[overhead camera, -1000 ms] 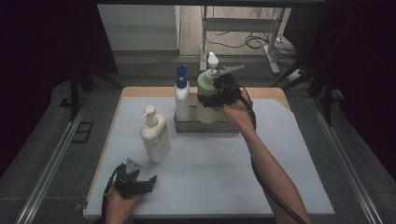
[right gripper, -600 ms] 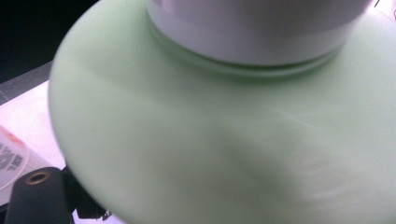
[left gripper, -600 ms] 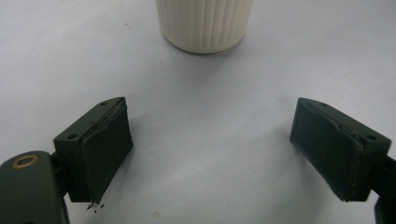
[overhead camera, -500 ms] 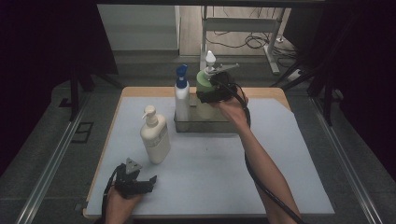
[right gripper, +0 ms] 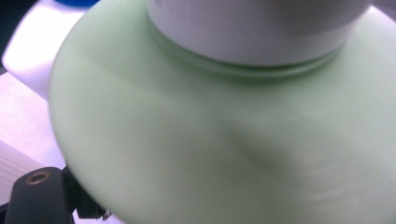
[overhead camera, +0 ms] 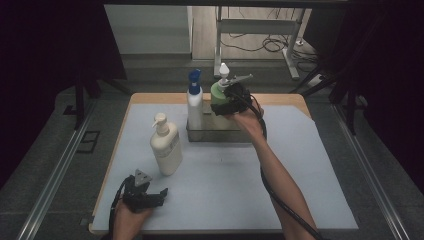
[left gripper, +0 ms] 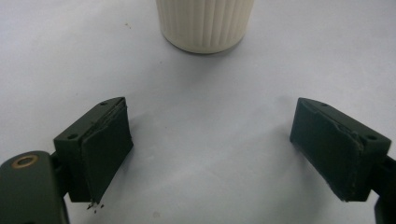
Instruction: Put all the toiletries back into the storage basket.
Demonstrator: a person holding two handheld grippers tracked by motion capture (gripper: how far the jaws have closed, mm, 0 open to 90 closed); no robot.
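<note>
A pale green bottle point(overhead camera: 217, 93) with a white pump top hangs over the right part of a grey bin point(overhead camera: 220, 134) at the back of the table. My right gripper point(overhead camera: 231, 102) is shut on its shoulder from the right. In the right gripper view the green bottle point(right gripper: 210, 140) is blurred and hides the jaws. A white bottle with a blue cap point(overhead camera: 194, 102) stands in the bin's left end. My left gripper point(overhead camera: 159, 196) rests open on the mat near the front left edge, its jaws point(left gripper: 210, 149) wide apart around nothing. A cream pump bottle point(overhead camera: 165, 147) stands just beyond it, its base point(left gripper: 205, 23) ahead of the jaws.
A pale blue mat point(overhead camera: 300, 165) covers the wooden table point(overhead camera: 150, 98). The person's right forearm point(overhead camera: 280, 185) reaches diagonally across the mat's middle, with a black cable trailing along it. Dark floor and metal rails lie on both sides of the table.
My right gripper has come down a little with the green bottle, lower over the grey bin. The left gripper has stayed where it was.
</note>
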